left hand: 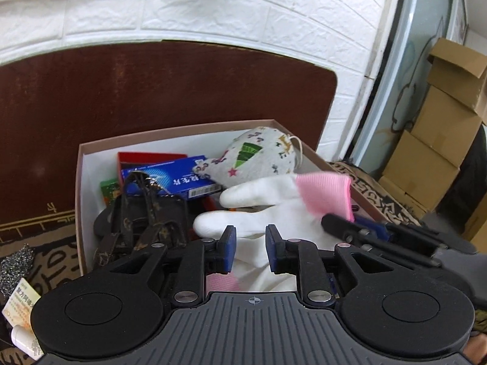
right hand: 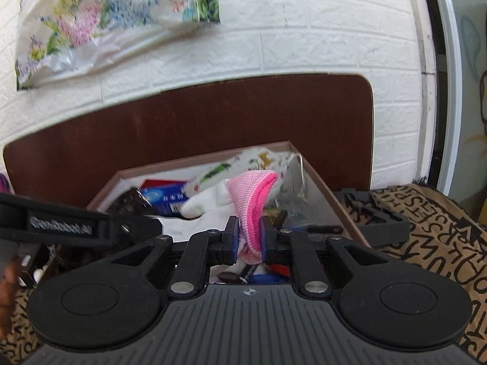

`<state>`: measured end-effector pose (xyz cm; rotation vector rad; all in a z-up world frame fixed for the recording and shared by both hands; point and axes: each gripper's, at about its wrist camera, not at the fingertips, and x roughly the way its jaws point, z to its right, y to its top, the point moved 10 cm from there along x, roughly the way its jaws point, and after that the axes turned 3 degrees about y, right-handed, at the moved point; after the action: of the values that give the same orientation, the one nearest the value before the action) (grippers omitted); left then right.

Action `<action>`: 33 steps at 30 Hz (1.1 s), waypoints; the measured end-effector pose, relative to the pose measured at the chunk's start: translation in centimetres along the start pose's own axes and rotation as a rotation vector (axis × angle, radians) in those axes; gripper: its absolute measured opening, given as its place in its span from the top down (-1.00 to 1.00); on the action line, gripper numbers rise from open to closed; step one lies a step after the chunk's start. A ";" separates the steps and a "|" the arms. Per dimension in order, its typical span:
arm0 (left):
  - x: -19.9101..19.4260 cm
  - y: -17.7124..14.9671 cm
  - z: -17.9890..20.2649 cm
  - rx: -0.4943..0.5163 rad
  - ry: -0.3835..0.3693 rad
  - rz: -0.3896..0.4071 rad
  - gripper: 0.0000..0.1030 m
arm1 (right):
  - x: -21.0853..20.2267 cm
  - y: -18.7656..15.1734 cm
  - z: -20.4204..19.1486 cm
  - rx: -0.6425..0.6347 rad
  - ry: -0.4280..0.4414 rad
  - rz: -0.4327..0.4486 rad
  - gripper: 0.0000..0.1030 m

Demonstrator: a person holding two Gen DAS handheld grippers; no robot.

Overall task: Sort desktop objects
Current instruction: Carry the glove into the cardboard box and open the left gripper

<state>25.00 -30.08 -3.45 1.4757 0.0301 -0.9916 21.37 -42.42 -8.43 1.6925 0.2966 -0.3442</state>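
Inside the one open box (left hand: 79, 182): one white glove (left hand: 268, 200), one patterned mask (left hand: 258, 158), one blue carton (left hand: 173, 179). Right gripper (right hand: 249, 237) pinches the glove's pink cuff (right hand: 252, 200); left gripper (left hand: 250, 243) is parted, empty, over the glove

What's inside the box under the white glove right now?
Around the white glove the box shows a patterned mask, blue carton, red case and brown strapped bag. Whatever lies directly beneath the glove is covered.
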 end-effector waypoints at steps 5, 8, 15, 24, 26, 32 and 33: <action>0.1 0.0 -0.4 -0.012 0.000 0.005 0.30 | 1.2 -1.4 -1.5 -0.064 0.011 -0.051 0.58; -0.2 0.0 0.0 -0.007 -0.015 0.011 0.25 | 1.2 -1.6 -2.6 -0.094 0.040 -0.053 0.53; -0.9 0.4 0.6 0.014 0.004 0.066 -0.43 | 0.9 -1.2 -2.2 -0.125 -0.021 -0.026 -0.38; -1.8 0.4 0.0 -0.027 0.031 0.119 -1.00 | -0.1 -0.5 -2.7 -0.182 -0.065 0.024 -0.96; -2.0 0.4 0.0 -0.024 0.036 0.116 -1.00 | -0.2 -0.6 -2.8 -0.180 -0.068 0.020 -0.99; -3.2 -0.2 -0.7 -0.063 0.045 0.111 -1.00 | -1.3 -0.8 -3.3 -0.152 -0.057 0.025 -0.99; -3.4 -0.3 -0.8 -0.069 0.043 0.114 -1.00 | -1.6 -0.8 -3.4 -0.146 -0.056 0.029 -0.99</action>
<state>23.10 -27.58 -1.85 1.4196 0.0110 -0.8587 19.75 -38.95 -8.02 1.5395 0.2499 -0.3401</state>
